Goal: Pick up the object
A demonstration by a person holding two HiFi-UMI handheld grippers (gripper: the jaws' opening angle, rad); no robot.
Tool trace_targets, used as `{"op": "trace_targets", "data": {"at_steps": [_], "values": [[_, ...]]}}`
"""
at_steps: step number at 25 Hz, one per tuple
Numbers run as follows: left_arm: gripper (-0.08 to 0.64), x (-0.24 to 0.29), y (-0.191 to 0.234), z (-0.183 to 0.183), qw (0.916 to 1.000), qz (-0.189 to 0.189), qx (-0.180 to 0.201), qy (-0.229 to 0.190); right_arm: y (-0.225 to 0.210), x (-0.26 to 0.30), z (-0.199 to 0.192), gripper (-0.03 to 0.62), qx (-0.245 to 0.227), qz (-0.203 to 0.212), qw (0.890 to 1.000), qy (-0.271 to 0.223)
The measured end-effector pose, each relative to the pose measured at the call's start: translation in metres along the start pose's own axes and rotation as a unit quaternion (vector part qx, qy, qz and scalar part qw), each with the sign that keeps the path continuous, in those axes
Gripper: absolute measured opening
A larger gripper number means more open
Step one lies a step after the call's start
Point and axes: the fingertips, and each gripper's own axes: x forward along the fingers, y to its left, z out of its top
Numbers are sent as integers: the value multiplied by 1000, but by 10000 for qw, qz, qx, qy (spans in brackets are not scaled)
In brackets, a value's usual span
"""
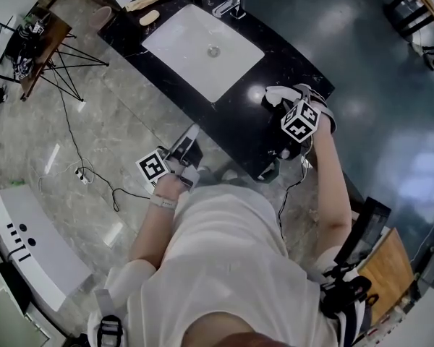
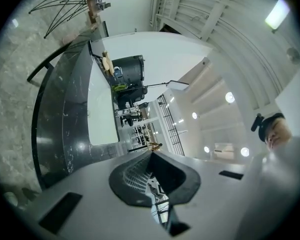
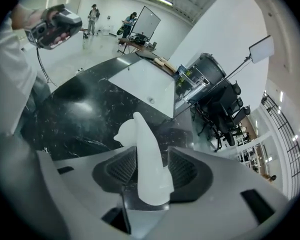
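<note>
A white, curved plastic object stands upright on the black marble counter, between the jaws of my right gripper. The jaws stand wide, with a gap showing beside the object on the right pad's side. In the head view the right gripper rests on the counter's near right end, and the object is hard to tell from the white jaws there. My left gripper hangs off the counter's front edge over the floor. Its pads meet at the tips with nothing between them.
A white rectangular sink with a chrome faucet is set in the counter. Wooden items lie at its far end. A black tripod, a floor cable and a white cabinet stand to the left.
</note>
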Motion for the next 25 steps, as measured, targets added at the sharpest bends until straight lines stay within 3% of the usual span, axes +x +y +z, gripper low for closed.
{"op": "trace_targets", "data": {"at_steps": [10, 25], "values": [[6, -13, 6, 7, 9995, 71, -178, -269, -2, 27, -10, 192, -862, 129, 9940, 659], [6, -20, 11, 14, 9984, 103, -303, -468, -9, 50, -12, 192, -1419, 0, 9847, 1014]]}}
